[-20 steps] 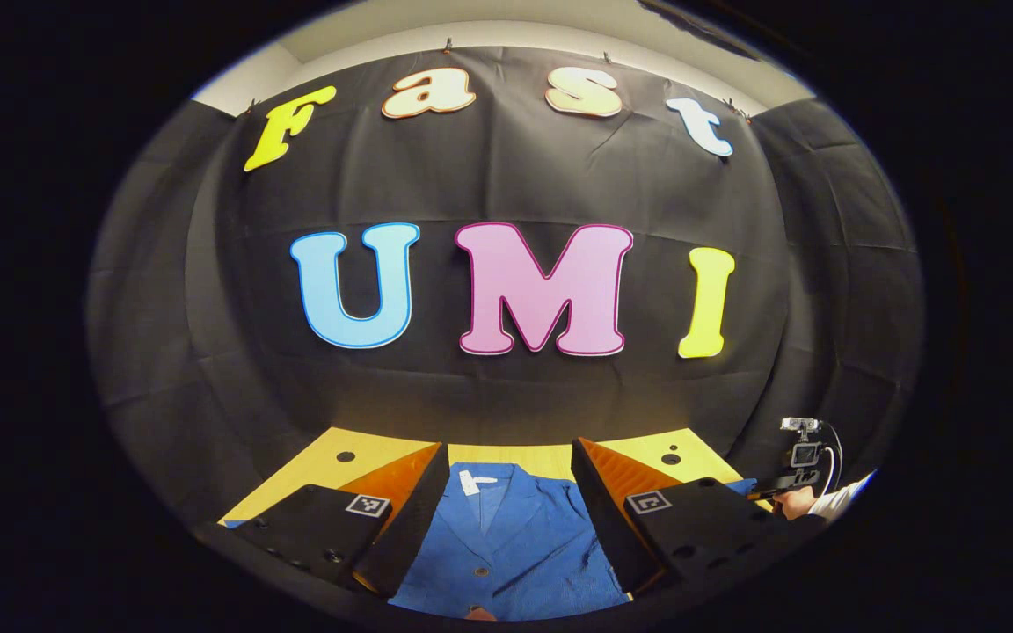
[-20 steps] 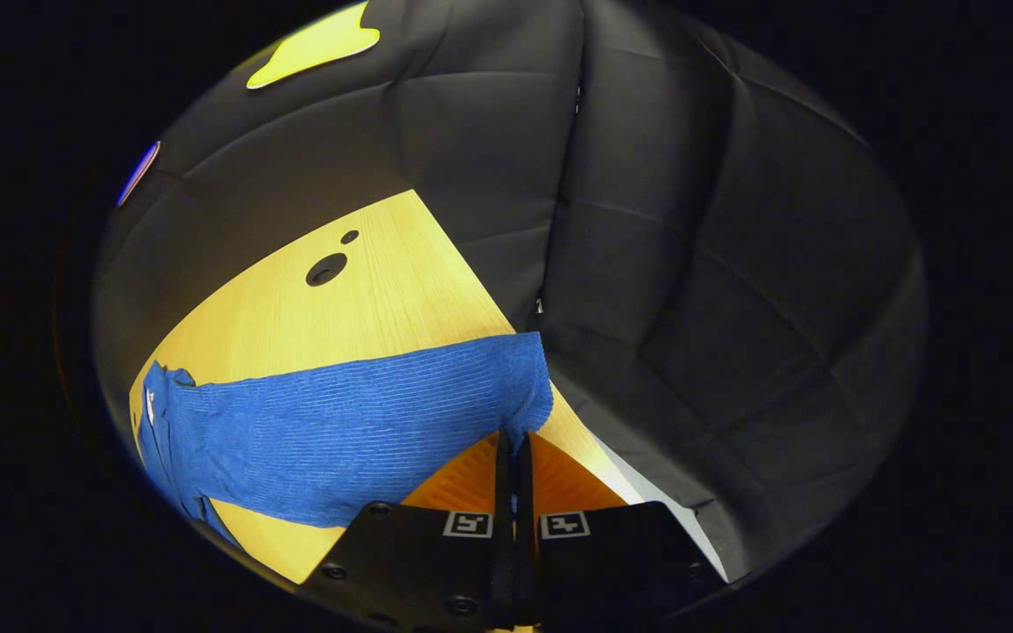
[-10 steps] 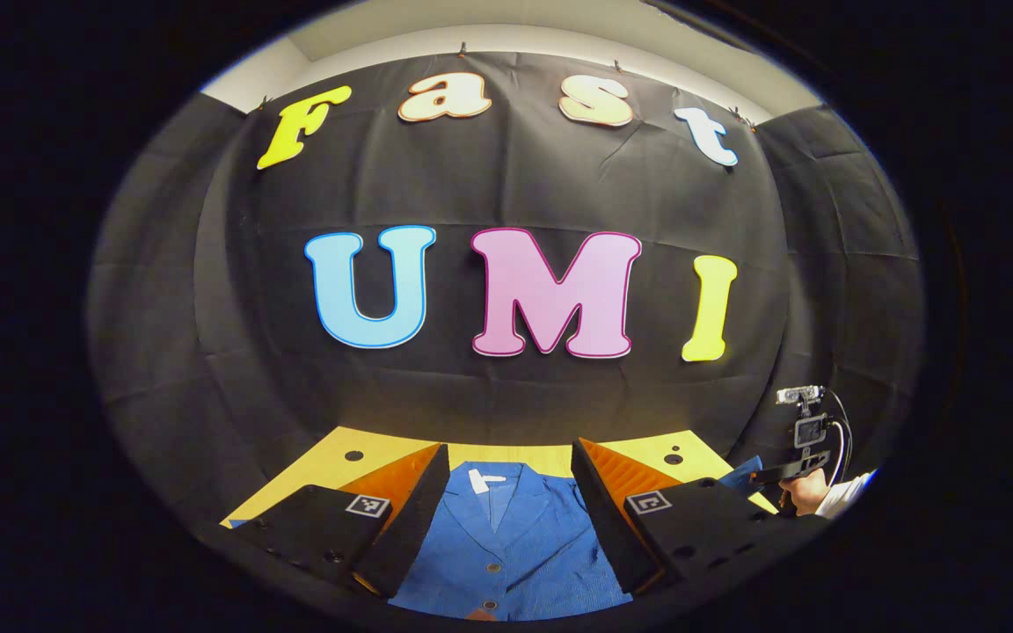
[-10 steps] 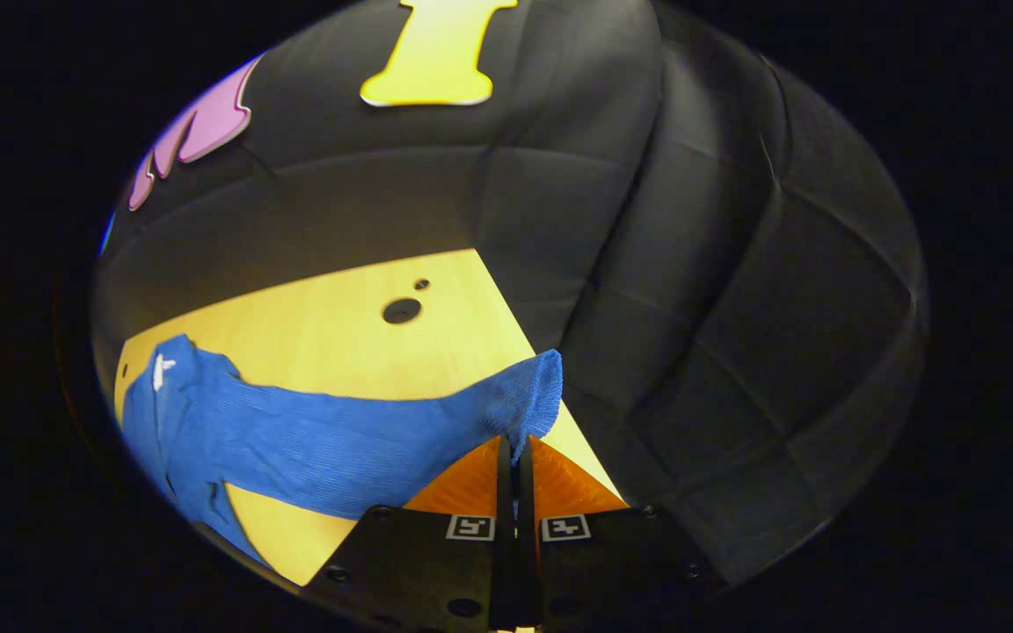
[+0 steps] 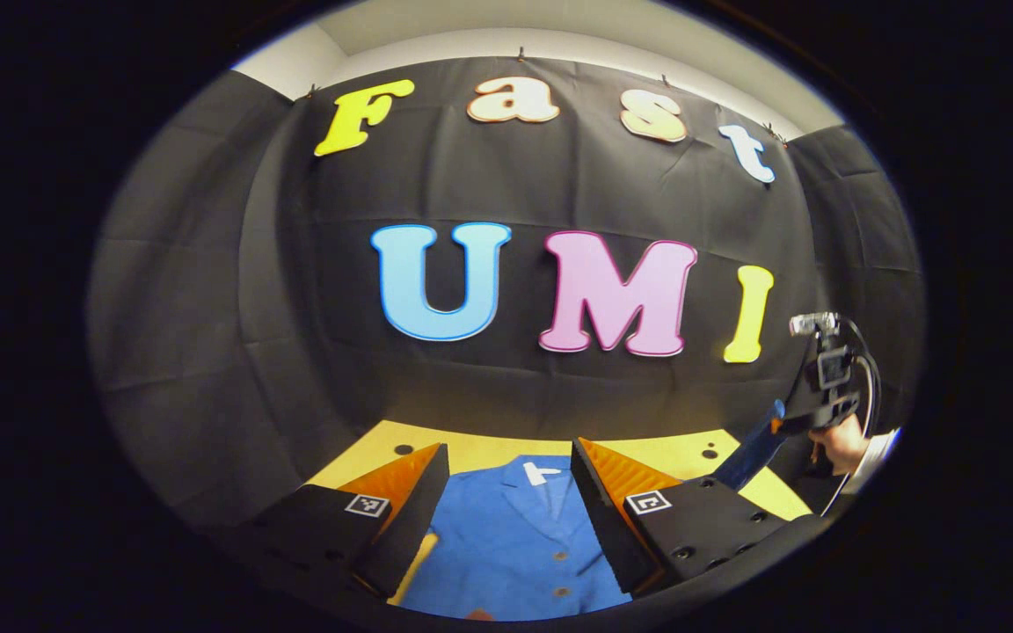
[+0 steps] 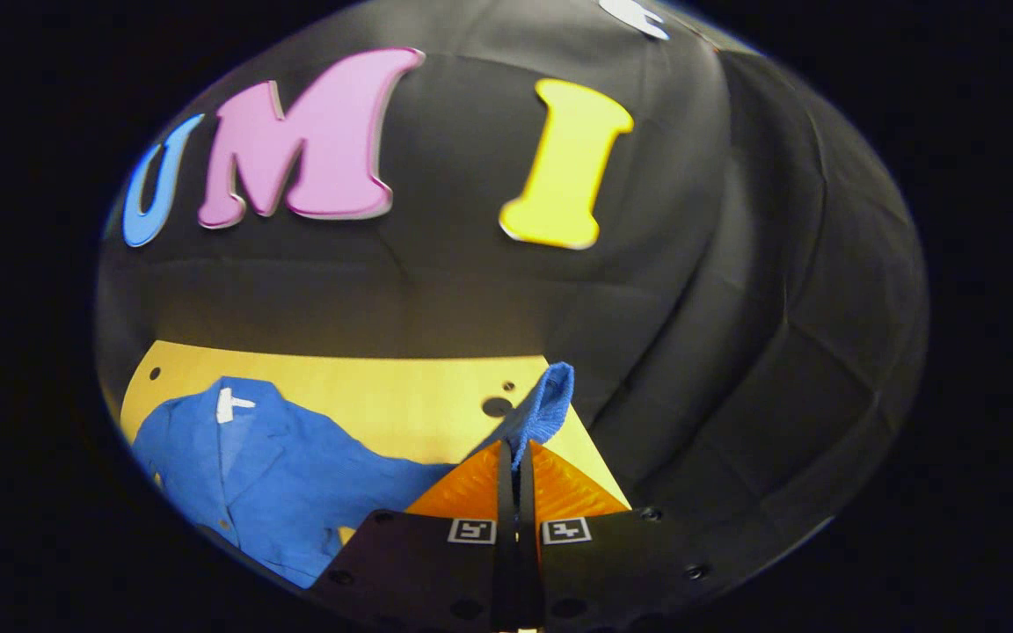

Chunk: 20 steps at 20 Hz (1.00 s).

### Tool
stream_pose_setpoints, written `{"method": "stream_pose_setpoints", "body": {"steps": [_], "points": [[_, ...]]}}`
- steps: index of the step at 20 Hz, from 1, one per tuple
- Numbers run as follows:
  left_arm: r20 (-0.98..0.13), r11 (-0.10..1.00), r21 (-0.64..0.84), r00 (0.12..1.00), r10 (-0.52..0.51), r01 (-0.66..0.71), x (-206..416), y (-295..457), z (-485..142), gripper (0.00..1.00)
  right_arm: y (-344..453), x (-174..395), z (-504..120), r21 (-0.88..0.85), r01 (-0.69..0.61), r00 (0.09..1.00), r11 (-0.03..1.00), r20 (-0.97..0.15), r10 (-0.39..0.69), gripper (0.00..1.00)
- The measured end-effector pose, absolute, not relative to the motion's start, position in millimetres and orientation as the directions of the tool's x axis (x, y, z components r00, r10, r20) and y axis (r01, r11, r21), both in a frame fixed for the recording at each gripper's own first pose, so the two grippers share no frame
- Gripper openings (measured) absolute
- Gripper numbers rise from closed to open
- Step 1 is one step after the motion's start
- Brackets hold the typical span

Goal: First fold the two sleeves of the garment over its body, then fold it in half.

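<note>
Garment: one blue jacket lying flat on the yellow table, collar toward the wall.
Sleeve: one sleeve raised off the table.
Left gripper: fingers spread wide above the jacket body, holding nothing.
Right gripper: fingers pressed together on the sleeve cuff (held by a hand).
Change: sleeve lifted higher than 0.5 s ago.

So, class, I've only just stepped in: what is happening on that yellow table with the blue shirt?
A person is folding a blue button-front shirt that lies on the yellow wooden table. The right gripper is shut on the end of one blue sleeve and holds it lifted off the table, with the person's hand behind it. The left gripper hangs open above the shirt's body, touching nothing. Neither sleeve lies folded over the body yet.
</note>
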<state>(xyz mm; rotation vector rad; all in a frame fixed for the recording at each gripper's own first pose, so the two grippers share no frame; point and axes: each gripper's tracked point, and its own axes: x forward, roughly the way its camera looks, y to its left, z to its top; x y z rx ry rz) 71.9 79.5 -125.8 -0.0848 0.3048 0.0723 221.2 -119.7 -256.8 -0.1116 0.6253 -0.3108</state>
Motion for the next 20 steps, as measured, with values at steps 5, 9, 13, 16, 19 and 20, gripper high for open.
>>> {"method": "stream_pose_setpoints", "body": {"steps": [5, 9, 13, 16, 19, 20], "points": [[-0.324, 0.982, -0.108, 0.939, 0.111, -0.154, 50, 162, -158, 0.80, 33, 260, -187, -0.126, 0.123, 0.854, 0.984, -0.492, -0.170, 0.04], [-0.373, 0.966, -0.108, 0.910, 0.180, -0.235, 29, 225, -196, 0.80, 170, 281, -226, 0.027, 0.005, 0.858, 1.000, -0.514, 0.009, 0.04], [-0.455, 0.961, -0.068, 0.866, 0.208, -0.267, -1, 275, -238, 0.80, 271, 281, -314, 0.152, -0.073, 0.769, 0.986, -0.620, 0.153, 0.04], [-0.504, 0.939, -0.089, 0.828, 0.246, -0.333, -20, 307, -261, 0.80, 333, 275, -381, 0.221, -0.108, 0.697, 0.969, -0.678, 0.232, 0.04], [-0.587, 0.917, -0.079, 0.762, 0.275, -0.392, -40, 323, -288, 0.81, 362, 255, -429, 0.247, -0.089, 0.621, 0.965, -0.743, 0.248, 0.04], [-0.599, 0.914, -0.072, 0.750, 0.281, -0.400, -41, 325, -291, 0.81, 371, 252, -439, 0.255, -0.082, 0.606, 0.963, -0.755, 0.251, 0.04]]}}
